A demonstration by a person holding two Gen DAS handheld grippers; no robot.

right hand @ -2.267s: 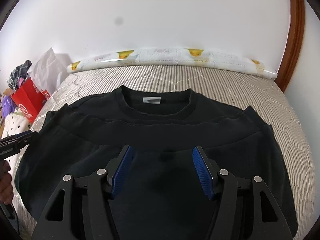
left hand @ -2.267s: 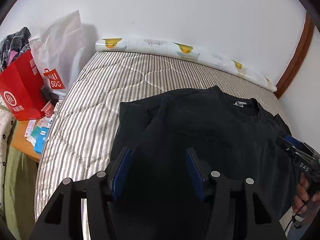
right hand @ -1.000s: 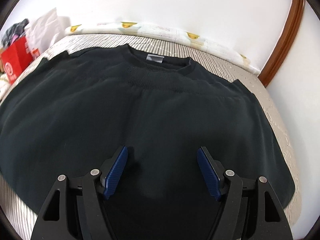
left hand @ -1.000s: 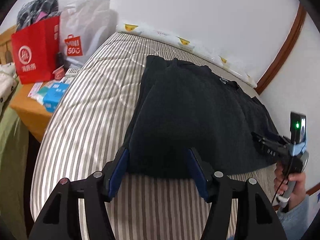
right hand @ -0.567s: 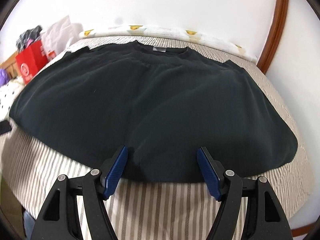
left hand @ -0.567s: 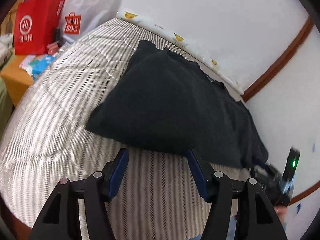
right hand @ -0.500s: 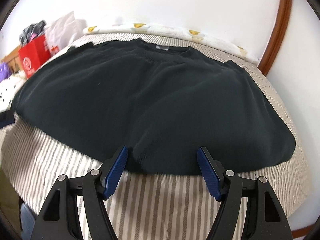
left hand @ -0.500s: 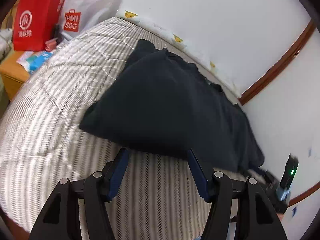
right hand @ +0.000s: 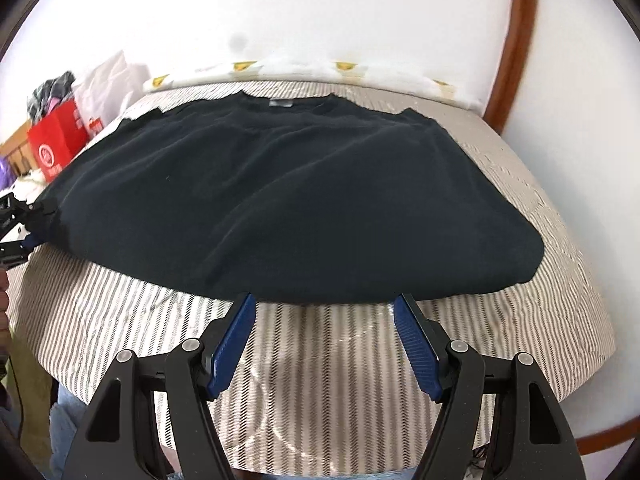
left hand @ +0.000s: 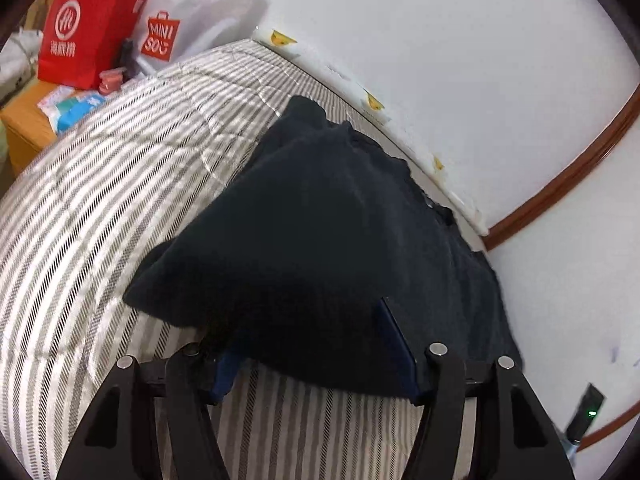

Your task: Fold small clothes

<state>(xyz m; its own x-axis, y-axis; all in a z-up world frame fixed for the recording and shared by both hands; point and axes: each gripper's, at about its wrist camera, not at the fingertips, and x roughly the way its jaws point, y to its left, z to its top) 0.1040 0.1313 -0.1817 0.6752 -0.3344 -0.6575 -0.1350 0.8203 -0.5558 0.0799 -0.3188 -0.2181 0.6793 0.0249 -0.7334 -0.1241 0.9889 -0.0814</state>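
Observation:
A black sweatshirt [right hand: 304, 192] lies flat on the striped bed, neck toward the wall; it also shows in the left wrist view [left hand: 320, 232]. My left gripper [left hand: 308, 344] is open at the garment's near left hem corner, and the cloth drapes over its left finger and lies between the jaws. It shows at the left edge of the right wrist view [right hand: 16, 224]. My right gripper [right hand: 324, 320] is open and empty, just short of the near hem, over bare mattress.
The striped mattress [right hand: 340, 380] curves down at its front edge. A red paper bag [left hand: 92, 20] and a white Miniso bag [left hand: 192, 12] stand on an orange side table [left hand: 24, 120] to the left. A white wall and a rolled duck-print pad [right hand: 248, 68] bound the far side.
Both grippers have drawn back from over the sweatshirt to its near hem. The left gripper has slid in under the left hem corner, so cloth now covers its left finger.

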